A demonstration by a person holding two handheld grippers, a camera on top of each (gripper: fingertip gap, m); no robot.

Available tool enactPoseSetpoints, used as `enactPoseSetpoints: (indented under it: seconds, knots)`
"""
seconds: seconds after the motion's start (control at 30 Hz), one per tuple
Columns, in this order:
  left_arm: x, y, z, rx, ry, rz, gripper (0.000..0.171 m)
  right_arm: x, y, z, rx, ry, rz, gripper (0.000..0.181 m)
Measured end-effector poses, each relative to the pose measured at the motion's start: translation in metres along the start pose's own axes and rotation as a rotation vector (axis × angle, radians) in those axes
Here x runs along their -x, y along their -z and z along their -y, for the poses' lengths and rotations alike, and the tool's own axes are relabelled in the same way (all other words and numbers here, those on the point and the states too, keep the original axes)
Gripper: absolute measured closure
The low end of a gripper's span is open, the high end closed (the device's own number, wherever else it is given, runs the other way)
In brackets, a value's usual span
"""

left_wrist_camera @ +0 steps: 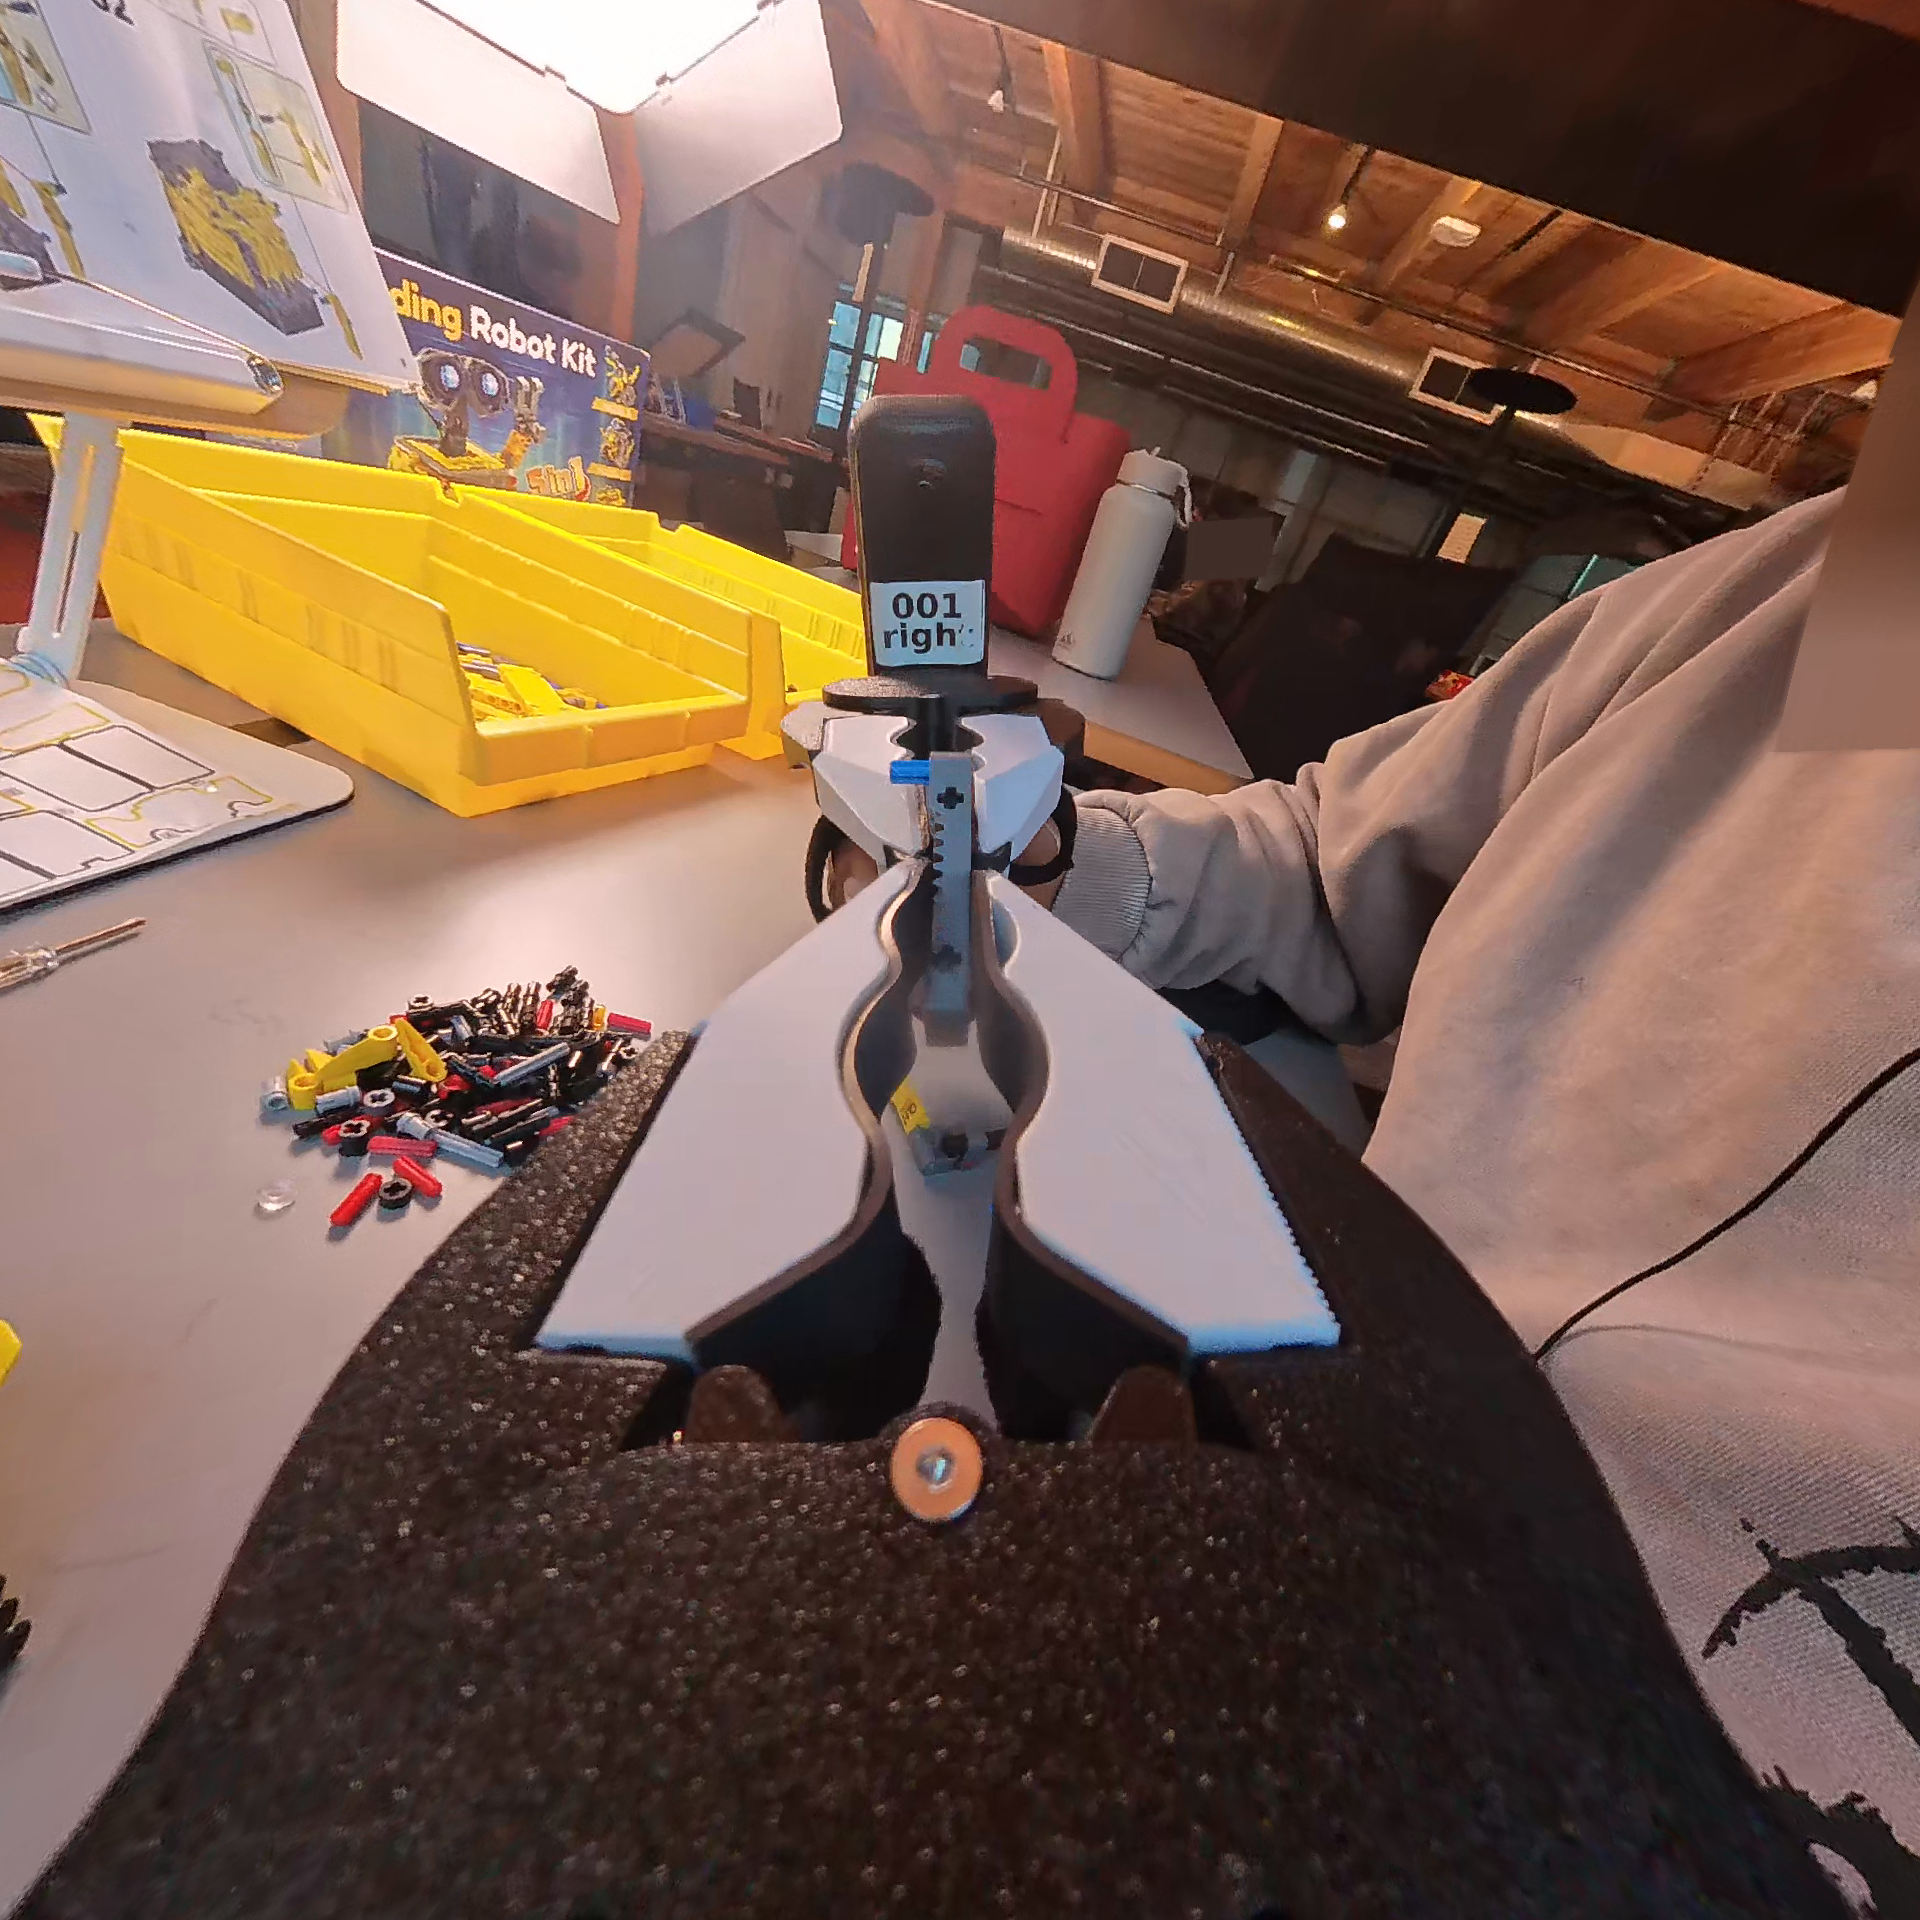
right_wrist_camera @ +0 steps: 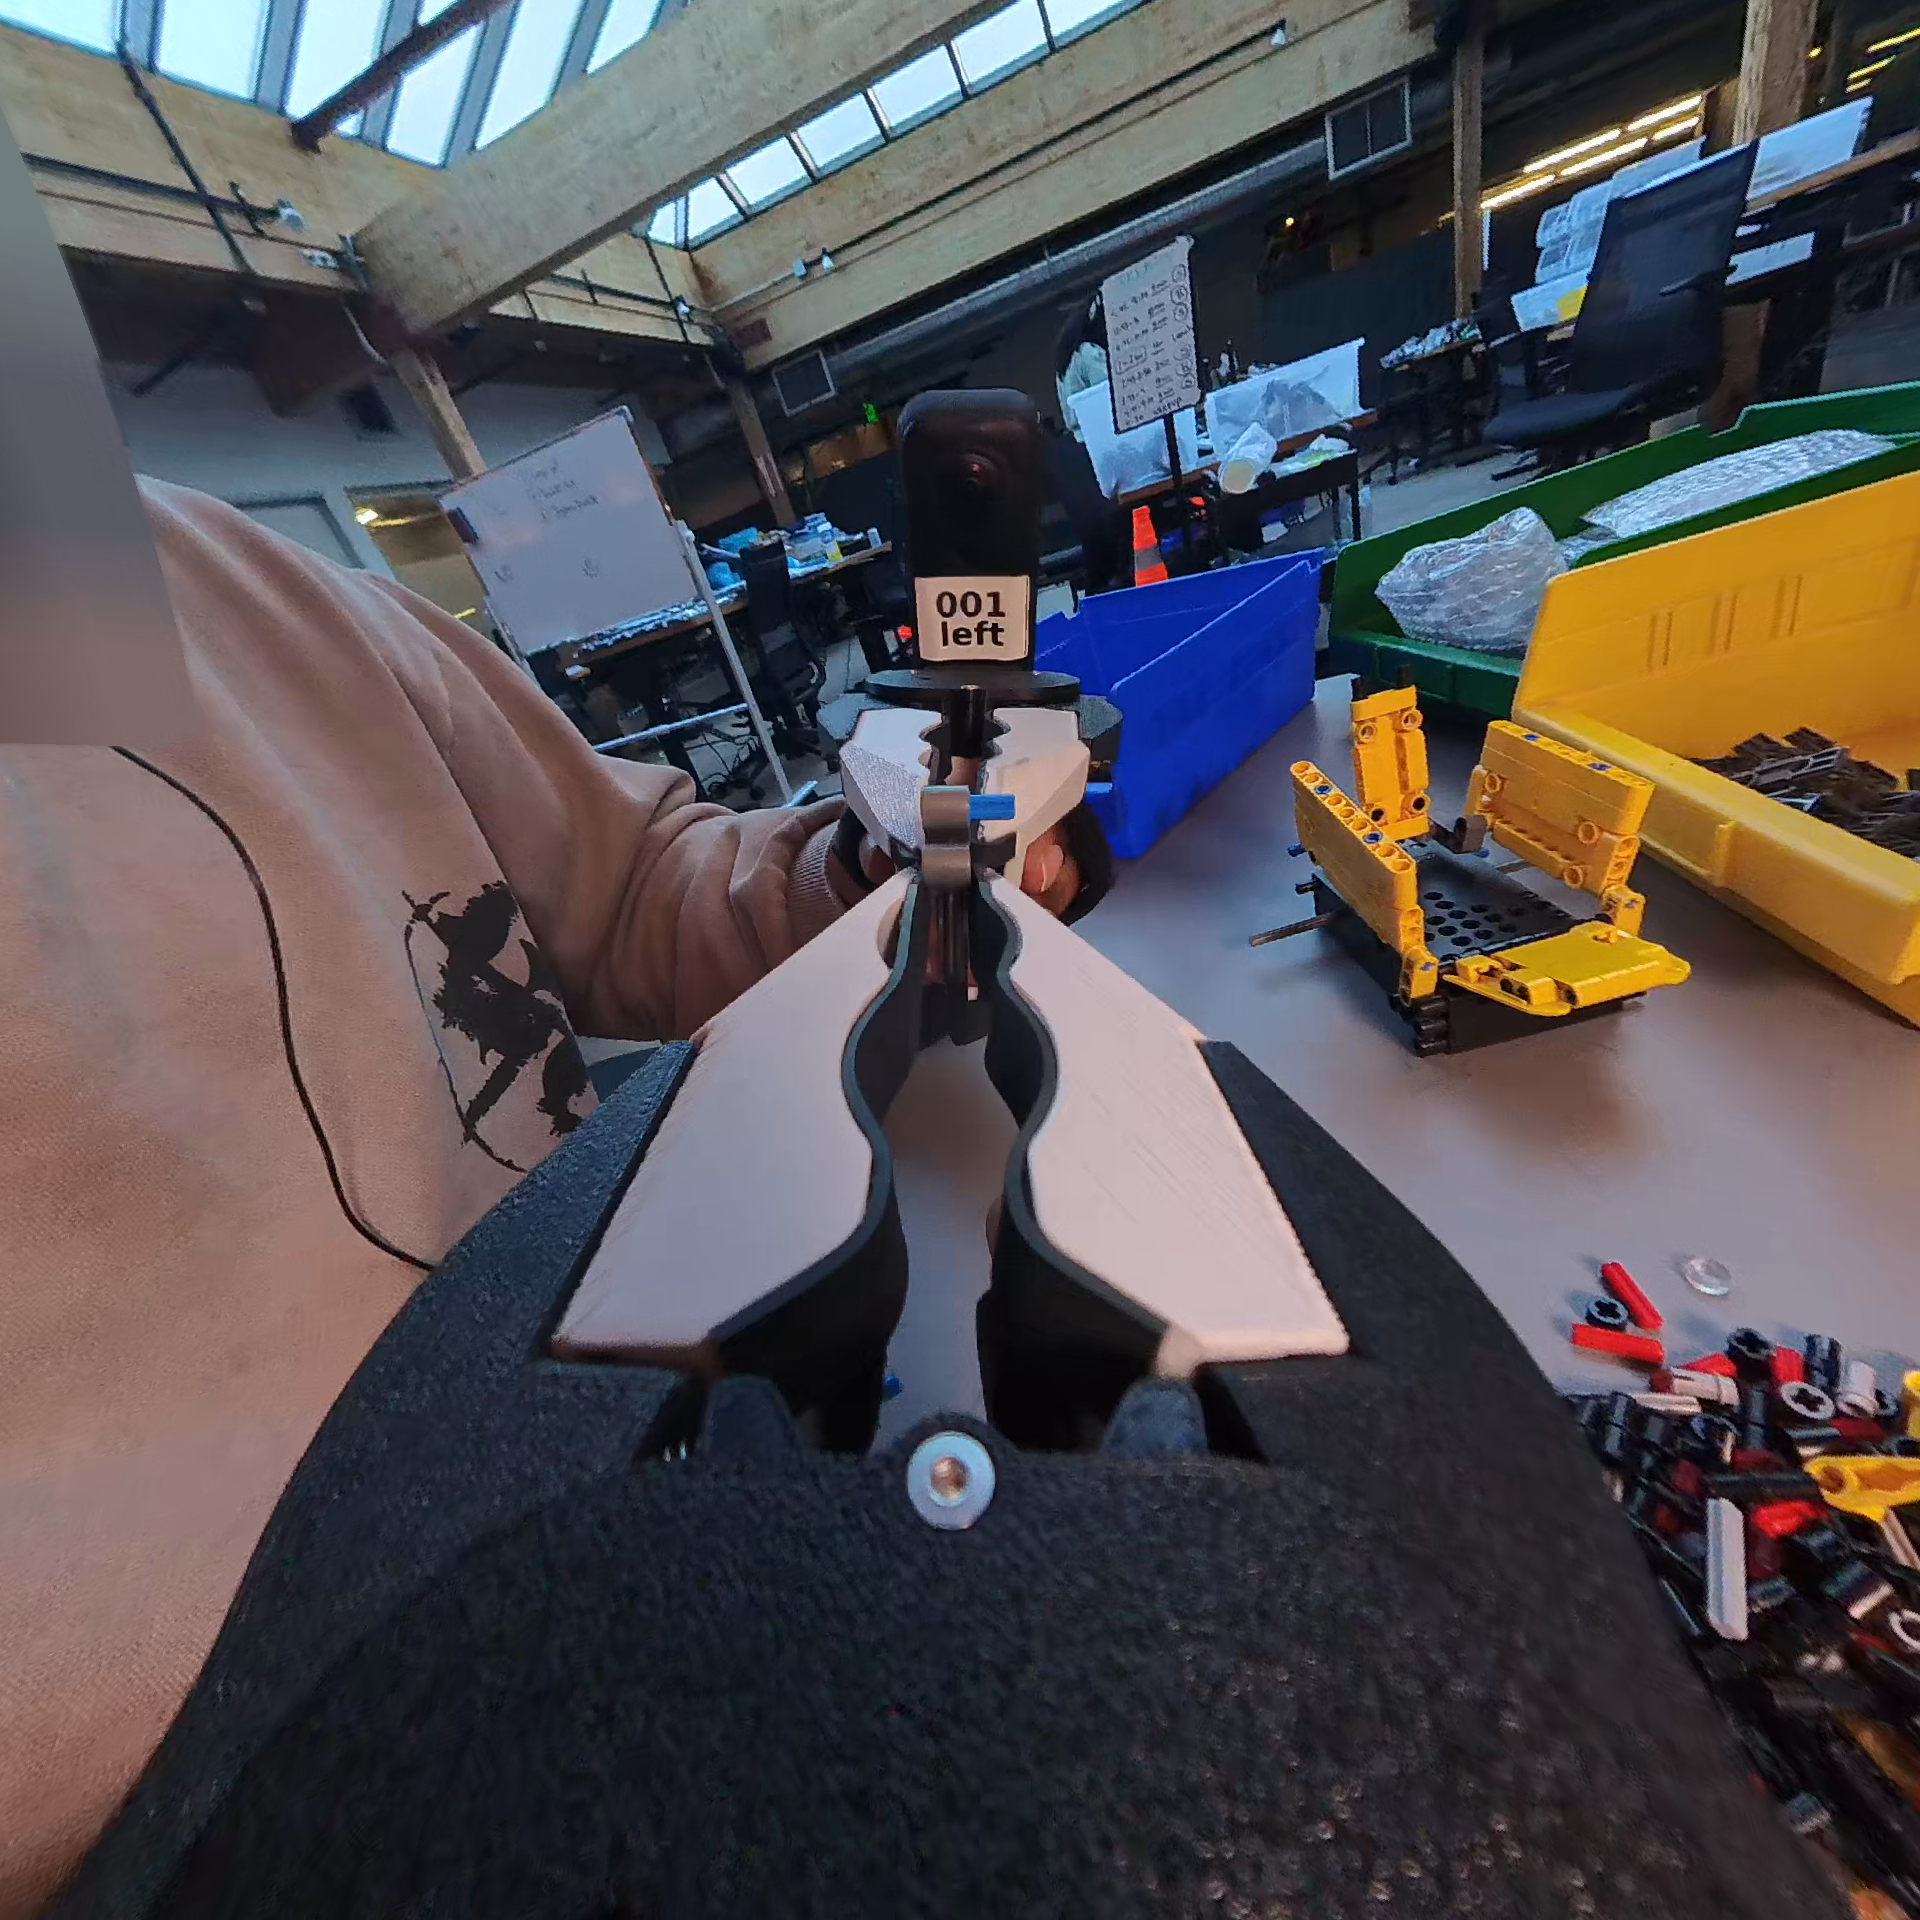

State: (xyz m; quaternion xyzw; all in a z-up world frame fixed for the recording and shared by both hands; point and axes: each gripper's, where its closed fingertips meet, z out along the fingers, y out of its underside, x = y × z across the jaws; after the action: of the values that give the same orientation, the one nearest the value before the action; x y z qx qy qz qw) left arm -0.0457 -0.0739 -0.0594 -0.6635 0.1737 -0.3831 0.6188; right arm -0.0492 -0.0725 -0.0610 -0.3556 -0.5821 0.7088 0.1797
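1. Room: an open workshop with timber beams and roof windows. A whiteboard (right_wrist_camera: 571,530) stands far beyond the right claw (right_wrist_camera: 943,894), to its left.
2. Counter (left_wrist_camera: 520,935): a grey, flat top running under both claws.
3. Person: a pale sleeve (left_wrist_camera: 1455,831) fills the space to the right of the left claw (left_wrist_camera: 940,883).
4. Yellow bins (left_wrist_camera: 416,623): beyond the left claw and to its left. A booklet on a stand (left_wrist_camera: 177,187) and a kit box (left_wrist_camera: 520,395) are near them.
5. Blue bin (right_wrist_camera: 1195,675): beyond the right claw, to its right. A green bin (right_wrist_camera: 1558,499) lies farther off.
6. Yellow and black model (right_wrist_camera: 1455,894): half built, on the counter to the right of the right claw and apart from it.
7. Pile of small parts (left_wrist_camera: 457,1081): black, red, grey and yellow, on the counter to the left of the left claw, untouched.
8. Claws: the two face each other tip to tip above the counter. Each appears pressed together on one grey toothed bar (left_wrist_camera: 951,831), which spans the gap between them.
9. Blue pin (left_wrist_camera: 909,771): sticks out sideways from the bar's far end, just beyond the left claw's tips.
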Motion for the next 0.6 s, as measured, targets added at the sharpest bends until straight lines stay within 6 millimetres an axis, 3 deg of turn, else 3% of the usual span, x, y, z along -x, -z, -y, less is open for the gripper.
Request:
enactPoseSetpoints:
  seconds: [0.13,0.33,0.43,0.5,0.6]
  knots:
    - [-0.002,-0.002,-0.002,0.01,-0.016,-0.008,0.167,0.002,0.002,-0.001,0.011,0.005,0.026,0.176]
    - [-0.005,-0.003,-0.016,0.127,-0.284,0.083,0.158,0.003,0.004,-0.017,0.138,0.217,-0.016,0.175]
    - [-0.007,-0.004,-0.023,0.178,-0.302,0.076,0.156,0.005,-0.002,-0.026,0.22,0.306,-0.037,0.175]
    - [-0.01,-0.005,-0.025,0.188,-0.296,0.056,0.164,0.005,-0.006,-0.032,0.275,0.352,-0.057,0.175]
    - [-0.012,-0.004,-0.022,0.187,-0.27,0.031,0.165,0.006,-0.008,-0.032,0.294,0.384,-0.072,0.175]
